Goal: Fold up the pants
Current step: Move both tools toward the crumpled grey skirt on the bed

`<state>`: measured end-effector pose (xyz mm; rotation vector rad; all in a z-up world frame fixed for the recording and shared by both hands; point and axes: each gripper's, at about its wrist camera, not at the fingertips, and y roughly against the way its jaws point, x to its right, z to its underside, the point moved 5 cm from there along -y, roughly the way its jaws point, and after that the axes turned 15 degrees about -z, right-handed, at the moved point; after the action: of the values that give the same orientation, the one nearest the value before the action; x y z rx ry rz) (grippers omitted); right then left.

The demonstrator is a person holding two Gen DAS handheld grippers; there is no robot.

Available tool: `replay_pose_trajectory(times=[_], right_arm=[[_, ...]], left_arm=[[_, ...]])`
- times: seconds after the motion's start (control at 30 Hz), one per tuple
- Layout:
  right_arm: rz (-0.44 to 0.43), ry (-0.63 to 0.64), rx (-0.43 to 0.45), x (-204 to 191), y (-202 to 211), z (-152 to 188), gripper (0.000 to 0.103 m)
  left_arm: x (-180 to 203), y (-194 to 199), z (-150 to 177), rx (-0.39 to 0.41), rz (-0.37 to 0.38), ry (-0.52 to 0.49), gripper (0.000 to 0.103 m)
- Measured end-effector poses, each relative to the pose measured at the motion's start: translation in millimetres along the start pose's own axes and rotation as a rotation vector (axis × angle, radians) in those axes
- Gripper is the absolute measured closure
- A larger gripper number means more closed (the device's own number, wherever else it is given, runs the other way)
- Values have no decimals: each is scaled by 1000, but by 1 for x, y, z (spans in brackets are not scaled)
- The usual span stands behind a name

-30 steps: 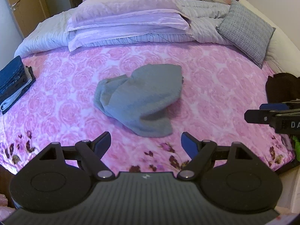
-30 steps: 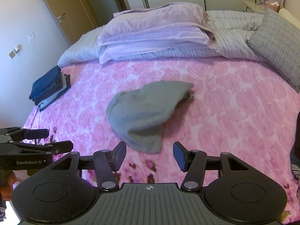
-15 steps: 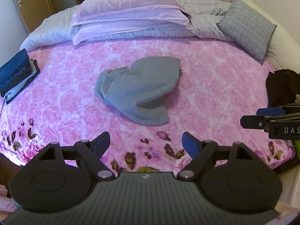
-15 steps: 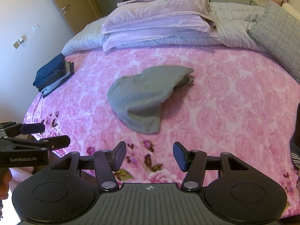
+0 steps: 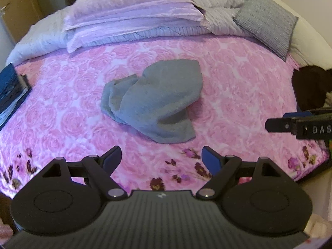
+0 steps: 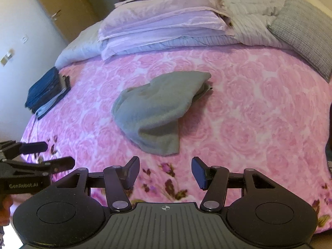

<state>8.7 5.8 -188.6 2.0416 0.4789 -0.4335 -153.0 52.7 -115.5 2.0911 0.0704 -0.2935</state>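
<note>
Grey pants lying in a loose heap mid-bed on the pink rose-print bedspread, not yet spread out or folded. Straight ahead of both grippers, well apart from either, nothing touching the cloth. Long axis of the heap running on a diagonal: the near end, a flat flap, pointing toward the foot of the bed, the far end up and to the right toward the grey cushion. Seen from the right wrist, that near flap sitting just beyond the right gripper, so by judgement the right arm slightly the nearer; the bunched folds on the heap's left side falling more to the left gripper. Both grippers spread wide and empty, fingers apart with only bedspread between them. Folded blue garments stacked at the left edge of the bed, well clear; a dark garment at the right edge.

Against half a second earlier: heap unchanged in shape, but larger and closer in both views, so both grippers advanced toward it, jaws as wide as before.
</note>
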Motion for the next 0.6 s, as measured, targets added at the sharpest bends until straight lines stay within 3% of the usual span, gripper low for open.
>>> replay_pose_trajectory(times=[0.33, 0.6], right_arm=[[65, -133, 17, -13, -40, 1, 50], [115, -191, -2, 5, -56, 17, 50]], left_arm=[[-20, -51, -13, 13, 83, -154, 21], [-10, -96, -7, 31, 109, -187, 22]])
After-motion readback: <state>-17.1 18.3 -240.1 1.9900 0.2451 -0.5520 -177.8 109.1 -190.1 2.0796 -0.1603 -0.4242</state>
